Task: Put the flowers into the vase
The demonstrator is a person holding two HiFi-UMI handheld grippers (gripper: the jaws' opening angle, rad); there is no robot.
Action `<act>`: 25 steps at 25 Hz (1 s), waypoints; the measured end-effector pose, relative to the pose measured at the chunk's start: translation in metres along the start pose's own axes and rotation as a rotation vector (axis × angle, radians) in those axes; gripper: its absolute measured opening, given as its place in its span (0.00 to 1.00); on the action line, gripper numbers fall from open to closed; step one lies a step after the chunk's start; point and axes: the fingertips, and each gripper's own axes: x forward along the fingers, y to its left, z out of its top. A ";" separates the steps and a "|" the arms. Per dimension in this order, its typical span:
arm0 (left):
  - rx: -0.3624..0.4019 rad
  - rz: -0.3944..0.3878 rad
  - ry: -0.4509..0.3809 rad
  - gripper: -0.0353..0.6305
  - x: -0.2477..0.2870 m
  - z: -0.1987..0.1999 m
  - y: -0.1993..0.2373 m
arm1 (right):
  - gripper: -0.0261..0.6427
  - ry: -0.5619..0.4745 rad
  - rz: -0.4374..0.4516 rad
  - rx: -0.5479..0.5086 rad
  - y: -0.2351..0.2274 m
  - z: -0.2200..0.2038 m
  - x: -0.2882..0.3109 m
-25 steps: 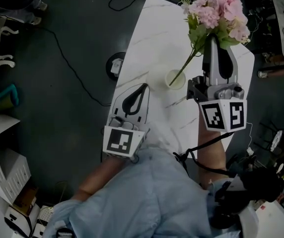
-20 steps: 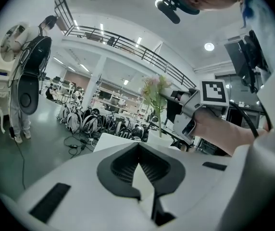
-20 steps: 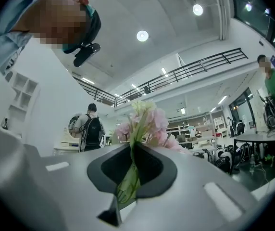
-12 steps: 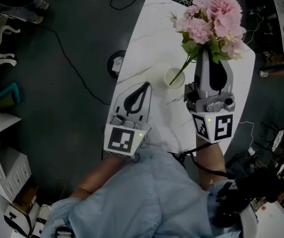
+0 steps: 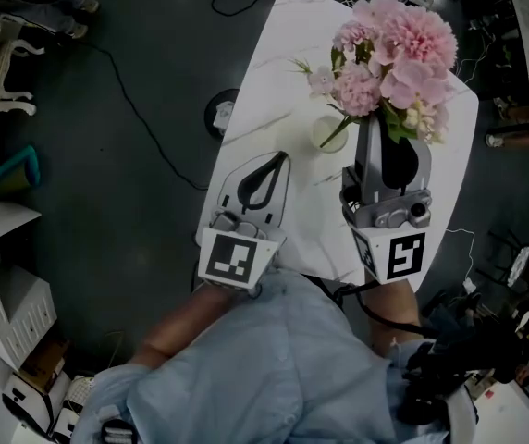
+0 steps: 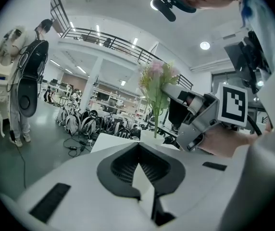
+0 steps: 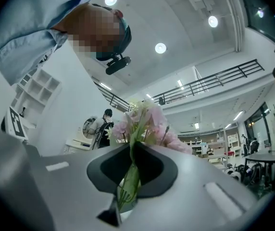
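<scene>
In the head view your right gripper (image 5: 376, 128) is clamped on the stems of the flowers (image 5: 396, 44). The pink heads fan out just beyond its tips, and a green stem slants away to its left, down to the vase (image 5: 331, 133). The vase stands on the white table (image 5: 264, 81) just left of that gripper's jaws. The stem's foot lies at the vase's mouth, but from above you cannot tell whether it is inside the rim. Your left gripper (image 5: 272, 160) sits over the table's near edge, with the vase ahead of it and to its right. Its jaws are together and hold nothing. The left gripper view bears that out: the tips meet and only table shows through the gap behind them. Just past those tips stands the pale vase (image 6: 148, 136), with the stems dropping toward it from the right gripper's pinch. In the right gripper view the stems (image 7: 128, 186) are squeezed between the closed jaws and the blossoms rise beyond the tips; the vase cannot be made out there. You look to be mid-insertion. Next, stand the bunch upright over the mouth and lower it until the stems are well down. Only then let the jaws part, and steady the vase with your free left gripper, since the bunch looks top-heavy.
</scene>
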 end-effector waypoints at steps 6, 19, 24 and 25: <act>0.011 -0.003 -0.003 0.06 -0.013 -0.004 -0.001 | 0.08 0.086 0.025 0.004 0.028 -0.027 -0.026; 0.015 -0.006 -0.002 0.06 -0.033 -0.011 -0.012 | 0.22 0.288 0.079 0.014 0.065 -0.082 -0.045; 0.032 0.018 0.001 0.06 -0.043 -0.007 -0.013 | 0.32 0.335 0.096 0.040 0.075 -0.082 -0.055; 0.039 0.030 0.004 0.06 -0.045 -0.006 -0.014 | 0.32 0.343 0.095 0.048 0.075 -0.082 -0.060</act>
